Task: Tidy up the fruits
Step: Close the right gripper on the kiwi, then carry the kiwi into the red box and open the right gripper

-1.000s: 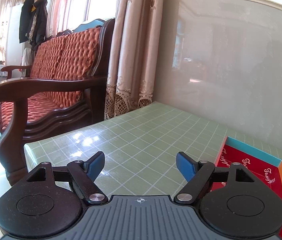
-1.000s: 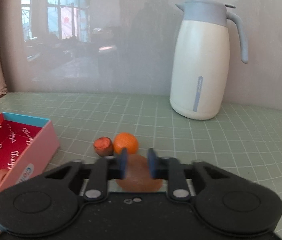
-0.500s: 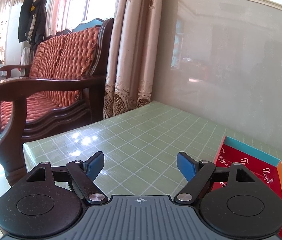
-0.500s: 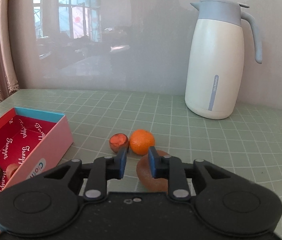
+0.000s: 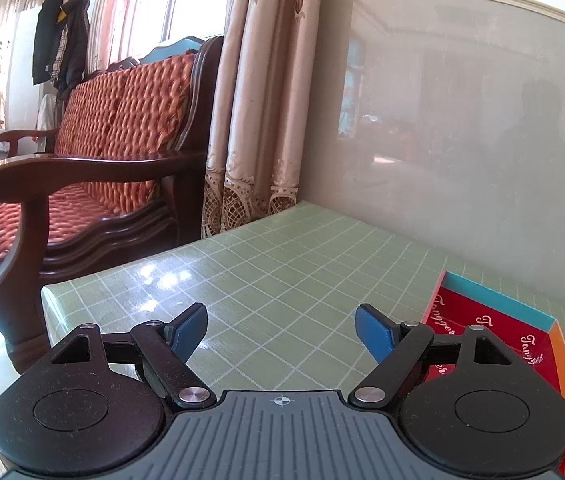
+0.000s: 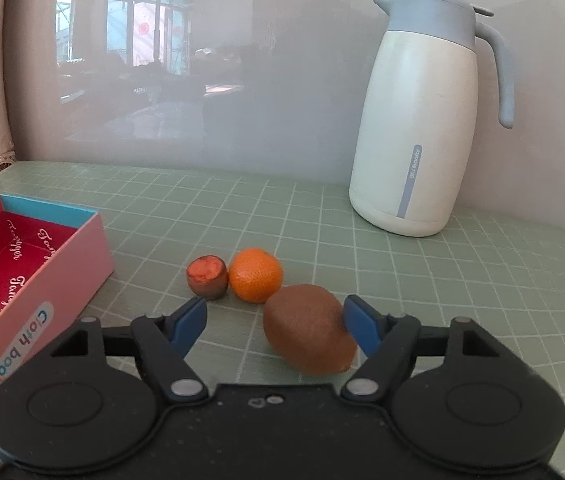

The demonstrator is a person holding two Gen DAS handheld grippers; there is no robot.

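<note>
Reaching for the brown kiwi, lying on the green checked table between the opening jaws of the right gripper, pads not yet pressing. Next: centring, closing, carrying to the red-lined box. Left gripper spread, empty. Kiwi and white thermos jug shown only rightward; sofa only leftward.

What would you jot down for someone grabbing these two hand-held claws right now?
Left gripper: open, empty, over bare table.
Right gripper: jaws opening around the brown kiwi-like fruit, not gripping it.
Beyond it on the table: orange and cut reddish fruit.
Box at left already holds some fruit.
Left: move those three into the box.
</note>
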